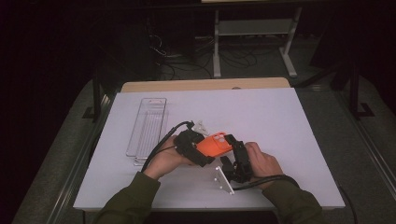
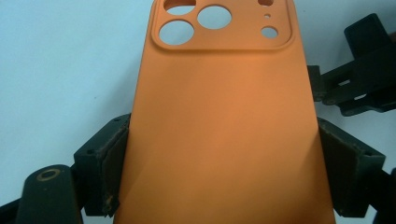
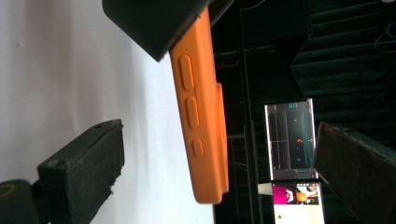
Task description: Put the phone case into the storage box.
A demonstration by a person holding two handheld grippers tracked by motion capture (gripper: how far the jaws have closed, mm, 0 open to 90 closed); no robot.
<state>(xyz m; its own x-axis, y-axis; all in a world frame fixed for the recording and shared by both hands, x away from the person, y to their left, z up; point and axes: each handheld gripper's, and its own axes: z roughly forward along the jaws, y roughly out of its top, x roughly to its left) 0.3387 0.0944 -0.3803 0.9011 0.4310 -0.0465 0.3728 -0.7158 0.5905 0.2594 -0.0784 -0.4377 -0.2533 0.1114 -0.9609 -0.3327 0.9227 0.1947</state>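
We held the orange phone case above the white table, our left gripper clamped across its sides. Our right gripper stood wide around its free end; next, we judged, it should close there.

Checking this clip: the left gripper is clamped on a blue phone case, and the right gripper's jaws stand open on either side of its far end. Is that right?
Not quite: the phone case is orange, not blue, as the left gripper view shows plainly. The rest holds: the left gripper is clamped on its sides, and in the right gripper view the right gripper has its jaws open on either side of the case's far end.
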